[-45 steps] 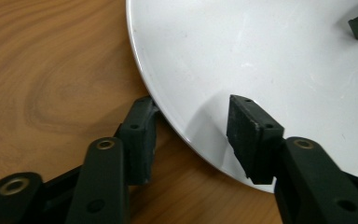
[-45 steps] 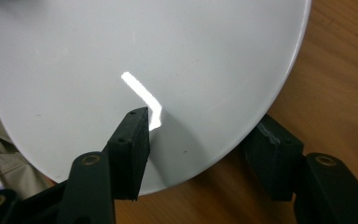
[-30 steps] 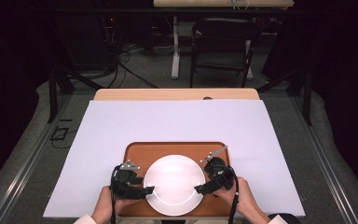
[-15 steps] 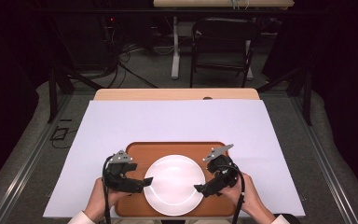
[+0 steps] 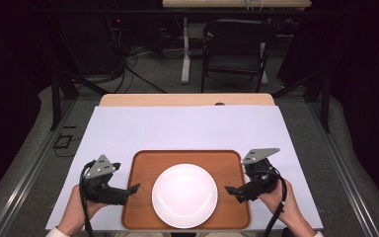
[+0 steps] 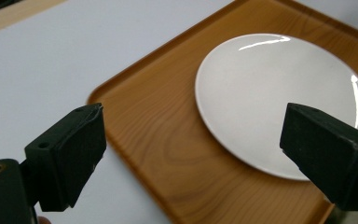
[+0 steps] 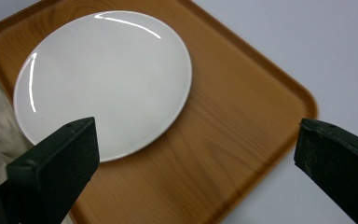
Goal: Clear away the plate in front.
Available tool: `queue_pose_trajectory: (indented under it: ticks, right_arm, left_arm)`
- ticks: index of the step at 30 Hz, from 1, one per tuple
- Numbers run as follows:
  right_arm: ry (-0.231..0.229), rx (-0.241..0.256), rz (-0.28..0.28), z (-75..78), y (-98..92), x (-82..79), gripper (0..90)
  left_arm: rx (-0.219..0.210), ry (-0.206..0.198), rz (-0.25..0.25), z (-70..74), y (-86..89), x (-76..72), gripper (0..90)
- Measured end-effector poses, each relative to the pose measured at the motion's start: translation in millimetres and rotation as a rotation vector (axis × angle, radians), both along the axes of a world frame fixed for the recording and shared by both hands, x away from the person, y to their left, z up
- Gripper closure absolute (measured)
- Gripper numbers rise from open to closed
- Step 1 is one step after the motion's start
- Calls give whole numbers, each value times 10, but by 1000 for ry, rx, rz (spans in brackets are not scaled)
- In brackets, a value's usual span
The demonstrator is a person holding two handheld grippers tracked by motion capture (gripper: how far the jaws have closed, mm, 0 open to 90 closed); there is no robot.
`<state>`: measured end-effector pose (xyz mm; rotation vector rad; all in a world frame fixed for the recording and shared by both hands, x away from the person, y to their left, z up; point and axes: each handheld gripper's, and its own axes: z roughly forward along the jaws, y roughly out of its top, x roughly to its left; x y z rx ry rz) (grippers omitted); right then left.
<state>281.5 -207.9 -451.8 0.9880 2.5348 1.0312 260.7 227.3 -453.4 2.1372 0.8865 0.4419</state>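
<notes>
A round white plate (image 5: 184, 195) lies bare in the middle of a wooden tray (image 5: 187, 154) near the table's front edge. My left gripper (image 5: 134, 188) hovers over the tray's left rim, pointing right at the plate, open and holding nothing. My right gripper (image 5: 229, 189) hovers over the tray's right part, pointing left, also open with nothing between its fingers. In the left gripper view the left gripper (image 6: 193, 140) frames the plate (image 6: 284, 93) and tray (image 6: 144, 121). The right gripper (image 7: 198, 144) frames the plate (image 7: 102, 79) and tray (image 7: 242, 107) in the right gripper view.
A white sheet (image 5: 187, 128) covers most of the table, with a strip of bare wood (image 5: 187, 99) at the far edge. Beyond the table stand a dark chair (image 5: 237, 44) and a table leg (image 5: 185, 49); cables (image 5: 128, 59) lie on the floor.
Both grippers have drawn back outward from the plate's rim, the left one leftward and the right one rightward. The plate and tray stay where they were.
</notes>
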Motion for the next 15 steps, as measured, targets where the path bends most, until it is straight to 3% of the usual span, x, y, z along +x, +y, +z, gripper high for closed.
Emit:
queue_pose_trajectory:
  ticks: [1, 2, 7, 10, 15]
  right_arm:
    - [0, 0, 0, 0, 0, 0, 0]
    - [-35, 2, -27, 30, -117, -65, 0]
    - [-65, 34, -71, 12, -385, -213, 0]
    - [-64, 48, -99, -45, -506, -305, 0]
    - [-41, 70, -128, -160, -639, -412, 0]
  left_arm:
    - [0, 0, 0, 0, 0, 0, 74]
    - [12, -33, 17, 5, 75, -52, 75]
    - [-2, -33, 55, -52, 285, -144, 72]
    - [-31, -30, 91, -111, 398, -206, 73]
    - [-24, -17, 116, -213, 502, -283, 73]
